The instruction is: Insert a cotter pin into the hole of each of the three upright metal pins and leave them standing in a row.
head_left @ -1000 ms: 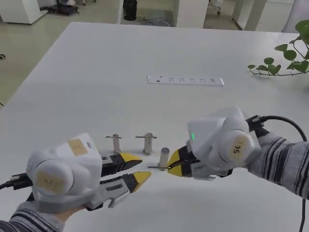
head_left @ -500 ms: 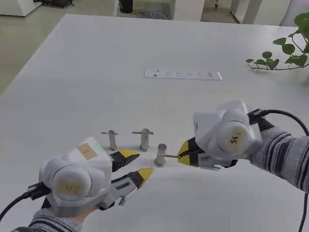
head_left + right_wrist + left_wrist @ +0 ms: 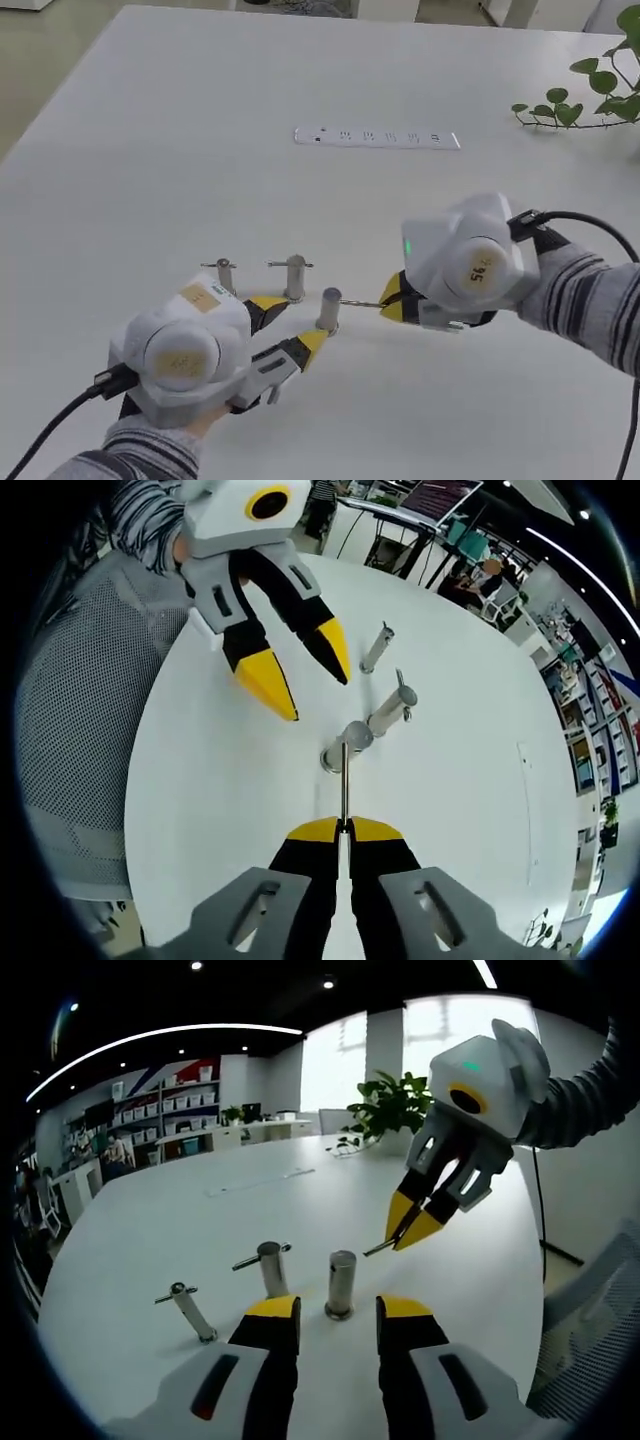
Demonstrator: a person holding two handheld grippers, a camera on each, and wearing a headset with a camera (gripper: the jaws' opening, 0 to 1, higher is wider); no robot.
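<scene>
three pins in a row on the table (image 3: 200,150). first pin (image 3: 225,274) and second pin (image 3: 295,277) are already cottered: two of three done. right tool (image 3: 388,303), clamped on the last cotter (image 3: 360,302), holds its tip at the head of the third pin (image 3: 329,308); entry cannot be told. left tool (image 3: 292,322), jaws apart, sits just beside that pin.

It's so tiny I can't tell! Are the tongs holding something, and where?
The right tongs pinch a thin cotter pin by its near end; its far tip points at a metal pin. The left tongs are open and hold nothing.
</scene>
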